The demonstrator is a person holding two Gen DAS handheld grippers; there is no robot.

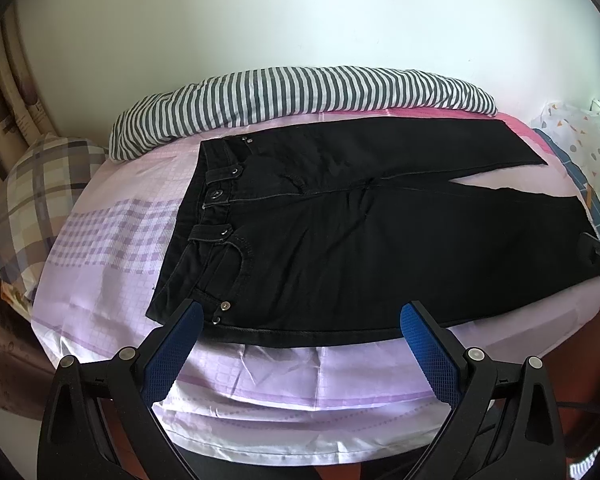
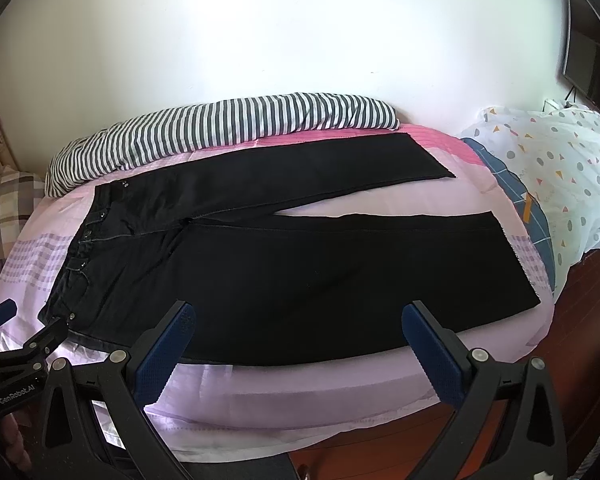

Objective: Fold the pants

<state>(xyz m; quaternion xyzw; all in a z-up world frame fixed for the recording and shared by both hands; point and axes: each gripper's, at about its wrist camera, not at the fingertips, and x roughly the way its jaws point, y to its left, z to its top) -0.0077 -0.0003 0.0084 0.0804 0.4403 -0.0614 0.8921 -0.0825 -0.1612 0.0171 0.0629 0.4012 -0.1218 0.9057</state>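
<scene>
The black pants (image 1: 340,232) lie flat and unfolded on the bed (image 1: 112,240), front side up, the waistband toward the left and the two legs running off to the right with a narrow wedge of sheet showing between them. The near leg's outer seam runs along close to the bed's front edge. The left tongs (image 1: 302,314) hang spread wide just above that near edge, by the hip pocket and its rivets, holding nothing. The right tongs (image 2: 300,312) are likewise spread wide and empty, poised over the near leg farther toward the hem. Behind the pants, against the white wall (image 2: 260,40), a striped blanket (image 2: 220,124) is bunched along the bed. A plaid pillow (image 1: 32,200) sits at the left end, and a spotted quilt (image 2: 560,172) is heaped at the right.
</scene>
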